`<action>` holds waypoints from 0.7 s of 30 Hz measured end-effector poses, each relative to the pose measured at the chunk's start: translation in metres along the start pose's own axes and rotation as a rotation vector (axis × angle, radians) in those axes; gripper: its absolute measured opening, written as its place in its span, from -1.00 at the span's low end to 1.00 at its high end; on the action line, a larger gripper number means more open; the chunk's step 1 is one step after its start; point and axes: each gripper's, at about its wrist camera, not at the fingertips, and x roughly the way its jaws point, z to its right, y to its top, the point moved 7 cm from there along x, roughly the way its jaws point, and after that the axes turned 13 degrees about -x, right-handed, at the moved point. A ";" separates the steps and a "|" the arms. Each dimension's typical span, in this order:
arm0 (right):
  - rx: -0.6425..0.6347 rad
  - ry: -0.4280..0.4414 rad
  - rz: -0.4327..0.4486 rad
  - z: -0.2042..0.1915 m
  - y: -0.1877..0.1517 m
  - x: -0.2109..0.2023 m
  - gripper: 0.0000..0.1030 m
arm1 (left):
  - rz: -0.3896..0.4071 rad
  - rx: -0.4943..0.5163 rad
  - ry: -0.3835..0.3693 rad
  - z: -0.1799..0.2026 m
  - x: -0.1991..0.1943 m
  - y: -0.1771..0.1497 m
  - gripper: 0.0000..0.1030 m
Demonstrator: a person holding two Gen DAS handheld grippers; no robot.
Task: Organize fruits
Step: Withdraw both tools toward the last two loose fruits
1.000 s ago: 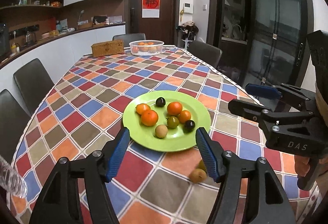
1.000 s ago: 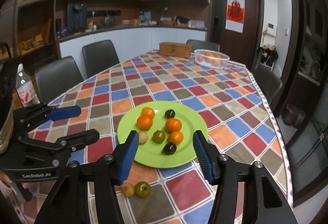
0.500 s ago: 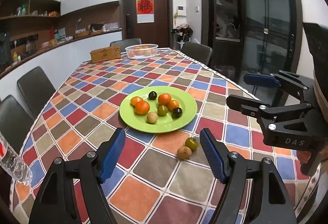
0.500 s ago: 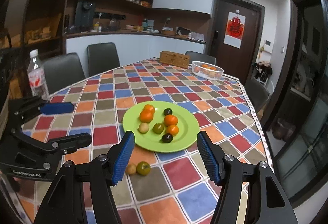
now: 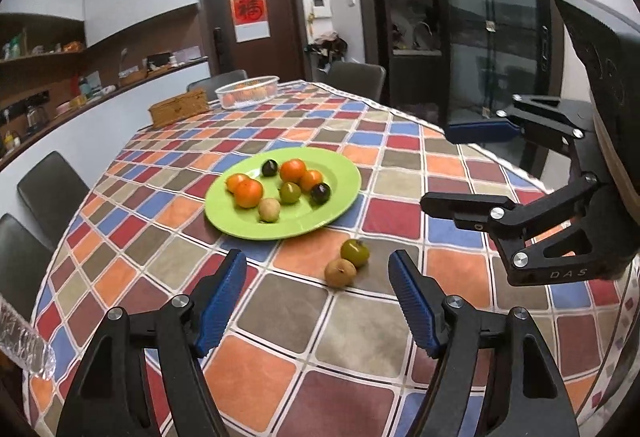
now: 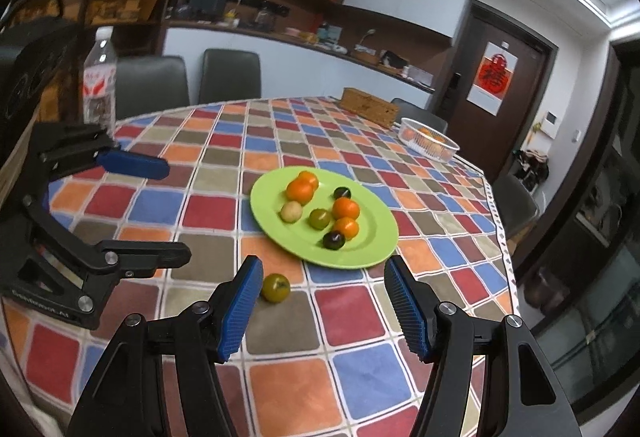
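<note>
A green plate [image 5: 340,197] [image 6: 372,253] on the checked tablecloth holds several fruits: oranges [image 5: 249,193], green [image 5: 290,192], tan [image 5: 269,210] and dark ones [image 5: 321,193]. Two loose fruits lie on the cloth in front of it: a green one [image 5: 355,252] [image 6: 276,288] and a tan one [image 5: 340,272], which is hidden in the right wrist view. My left gripper [image 5: 318,301] is open and empty, above the cloth just short of the loose pair. My right gripper [image 6: 322,307] is open and empty; it also shows in the left wrist view [image 5: 472,165], to the right.
A white basket of oranges [image 5: 247,92] [image 6: 428,139] and a wicker box [image 5: 178,110] [image 6: 370,111] stand at the far end. A water bottle [image 6: 100,77] stands at the left edge. Dark chairs [image 5: 48,193] surround the table. The table edge [image 6: 496,205] runs along the right.
Both grippers have pulled back and risen from the plate. The plate looks farther off and the two loose fruits now lie in plain view ahead. Both stayed open.
</note>
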 end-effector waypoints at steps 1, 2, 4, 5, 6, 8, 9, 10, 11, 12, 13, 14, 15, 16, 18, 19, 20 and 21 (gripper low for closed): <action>-0.013 0.008 -0.002 -0.002 -0.002 0.002 0.24 | -0.004 0.015 0.002 0.002 0.002 -0.002 0.36; -0.024 0.014 -0.002 -0.003 -0.004 0.004 0.24 | -0.009 0.037 0.005 0.003 0.006 -0.005 0.34; -0.054 0.024 -0.007 -0.006 -0.009 0.009 0.24 | -0.021 0.064 0.006 0.005 0.013 -0.008 0.25; -0.073 0.029 -0.012 -0.008 -0.012 0.012 0.24 | -0.027 0.074 0.004 0.005 0.016 -0.010 0.23; -0.086 0.034 -0.016 -0.009 -0.013 0.014 0.24 | -0.035 0.080 0.002 0.005 0.021 -0.012 0.19; -0.120 0.055 -0.029 -0.013 -0.018 0.023 0.23 | -0.053 0.089 -0.008 0.004 0.028 -0.015 0.14; -0.129 0.067 -0.033 -0.015 -0.019 0.026 0.24 | -0.061 0.095 -0.013 0.003 0.032 -0.016 0.11; -0.143 0.084 -0.037 -0.017 -0.021 0.030 0.23 | -0.066 0.101 -0.018 0.004 0.035 -0.016 0.06; -0.155 0.095 -0.037 -0.019 -0.021 0.033 0.23 | -0.071 0.107 -0.024 0.004 0.038 -0.017 0.04; -0.166 0.107 -0.036 -0.021 -0.021 0.036 0.22 | -0.079 0.116 -0.031 0.005 0.042 -0.018 0.02; -0.176 0.126 -0.034 -0.023 -0.021 0.039 0.19 | -0.085 0.123 -0.036 0.005 0.046 -0.019 0.00; -0.185 0.140 -0.034 -0.025 -0.022 0.042 0.12 | -0.091 0.126 -0.041 0.004 0.048 -0.020 -0.01; -0.197 0.158 -0.037 -0.027 -0.022 0.047 0.07 | -0.102 0.129 -0.050 0.004 0.052 -0.022 -0.04; -0.203 0.171 -0.041 -0.028 -0.023 0.051 0.00 | -0.116 0.133 -0.059 0.004 0.056 -0.023 -0.05; -0.210 0.205 -0.054 -0.031 -0.025 0.060 -0.05 | -0.135 0.137 -0.073 0.002 0.063 -0.026 -0.07; -0.213 0.218 -0.060 -0.031 -0.026 0.064 -0.06 | -0.143 0.139 -0.080 0.001 0.067 -0.026 -0.09; -0.217 0.228 -0.066 -0.032 -0.028 0.068 -0.08 | -0.150 0.142 -0.084 0.001 0.070 -0.027 -0.11; -0.224 0.238 -0.072 -0.033 -0.029 0.071 -0.11 | -0.157 0.147 -0.088 0.000 0.073 -0.027 -0.13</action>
